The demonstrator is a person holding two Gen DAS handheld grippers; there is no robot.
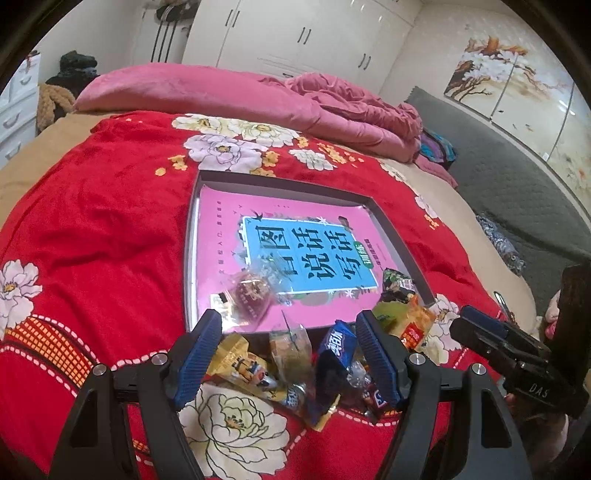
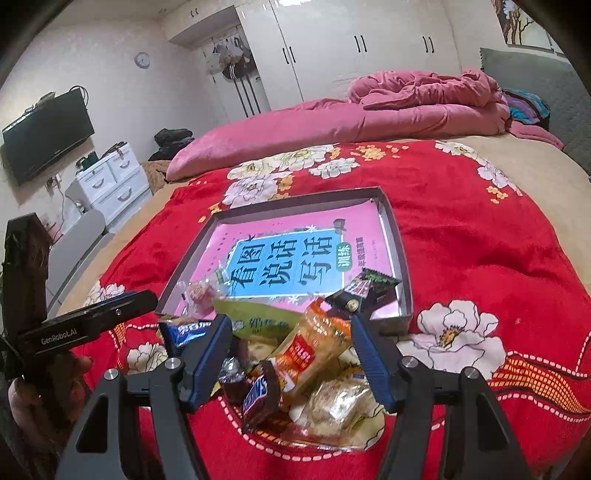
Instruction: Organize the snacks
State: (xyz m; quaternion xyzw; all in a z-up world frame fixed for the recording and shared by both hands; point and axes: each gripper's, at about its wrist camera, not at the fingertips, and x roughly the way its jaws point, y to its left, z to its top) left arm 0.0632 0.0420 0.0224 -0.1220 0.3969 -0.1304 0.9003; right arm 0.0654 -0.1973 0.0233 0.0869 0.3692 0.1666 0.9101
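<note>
A shallow grey box lined with a pink book lies on the red flowered blanket. In it are a red candy in clear wrap and a dark green packet. Loose snacks are heaped in front of the box. My left gripper is open over a yellow packet, a bun packet and a blue Oreo packet. My right gripper is open over an orange packet and a Snickers bar, pressing on neither.
A rumpled pink quilt lies across the far side of the bed. White drawers and a wall TV stand to the left, wardrobes behind. Each gripper shows at the edge of the other's view.
</note>
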